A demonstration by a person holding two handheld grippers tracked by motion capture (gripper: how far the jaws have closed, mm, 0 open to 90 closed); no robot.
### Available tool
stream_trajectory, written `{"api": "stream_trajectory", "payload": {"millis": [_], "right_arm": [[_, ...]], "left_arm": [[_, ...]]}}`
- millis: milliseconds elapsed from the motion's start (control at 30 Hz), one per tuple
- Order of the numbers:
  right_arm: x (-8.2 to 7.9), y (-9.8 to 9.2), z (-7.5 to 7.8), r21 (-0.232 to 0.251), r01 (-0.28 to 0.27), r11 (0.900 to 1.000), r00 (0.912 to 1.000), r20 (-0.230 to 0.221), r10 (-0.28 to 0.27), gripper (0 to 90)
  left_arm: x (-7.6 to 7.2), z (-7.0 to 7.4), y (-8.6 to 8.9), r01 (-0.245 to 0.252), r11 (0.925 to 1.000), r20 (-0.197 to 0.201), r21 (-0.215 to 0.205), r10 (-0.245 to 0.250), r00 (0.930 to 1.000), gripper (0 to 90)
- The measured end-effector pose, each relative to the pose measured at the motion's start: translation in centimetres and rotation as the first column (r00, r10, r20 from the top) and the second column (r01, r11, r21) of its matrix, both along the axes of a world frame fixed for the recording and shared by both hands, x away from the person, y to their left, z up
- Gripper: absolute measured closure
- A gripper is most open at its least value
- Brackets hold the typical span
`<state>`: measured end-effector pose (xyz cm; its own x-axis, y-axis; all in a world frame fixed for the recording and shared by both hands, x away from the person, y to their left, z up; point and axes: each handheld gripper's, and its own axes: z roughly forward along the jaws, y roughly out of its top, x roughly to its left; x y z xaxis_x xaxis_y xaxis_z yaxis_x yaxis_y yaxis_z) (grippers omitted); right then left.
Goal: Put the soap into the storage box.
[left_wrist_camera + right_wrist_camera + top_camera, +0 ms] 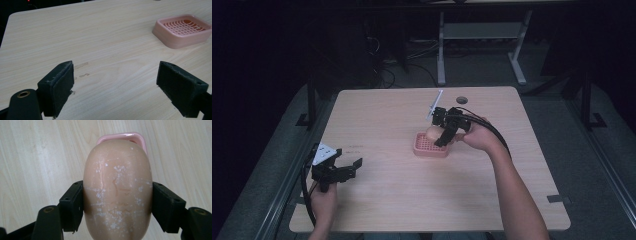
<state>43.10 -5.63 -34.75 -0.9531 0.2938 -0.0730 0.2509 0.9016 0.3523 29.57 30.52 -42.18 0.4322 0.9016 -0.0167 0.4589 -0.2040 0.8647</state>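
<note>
A: Nearest: soap bar (117, 192), clamped across its short sides by the right tool (117, 205). Long axis runs away along the jaws.
B: Where's it sit?
A: Just over the pink soap dish (430, 145), mid-bench (387, 115). Dish lies straight ahead and below.
B: Left tool (346, 167)?
A: Jaws apart, holding nothing, well apart from dish.

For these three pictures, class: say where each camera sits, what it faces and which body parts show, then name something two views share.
High view: above the table, looking down; forearms and both grippers show.
Left gripper view: rides the left gripper, jaws apart, facing bare wood.
Right gripper view: rides the right gripper, jaws clamping the soap.
Shared: the pink soap dish.
</note>
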Motion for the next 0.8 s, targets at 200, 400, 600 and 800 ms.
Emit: {"api": "stream_trajectory", "payload": {"millis": [200,400,600,800], "right_arm": [[1.0,0.7,-0.3,0.008,0.006,1.0,0.9999,-0.013,-0.006,32.0],[2.0,1.6,-1.8,-0.022,0.008,1.0,0.9993,-0.037,-0.009,32.0],[2.7,2.2,-3.2,-0.047,0.011,0.999,0.9978,-0.065,-0.014,31.9],[3.4,2.5,-4.2,-0.062,0.012,0.998,0.9966,-0.081,-0.017,31.9]], "left_arm": [[0.0,0.0,0.0,0.004,1.0,0.0,0.002,-0.004,1.0,14.2],[0.0,0.0,0.0,0.003,1.0,0.0,-0.001,-0.003,1.0,14.2],[0.0,0.0,0.0,0.002,1.0,-0.001,-0.003,-0.002,1.0,14.2],[0.0,0.0,0.0,0.003,1.0,-0.004,-0.003,-0.004,1.0,14.2]]}}
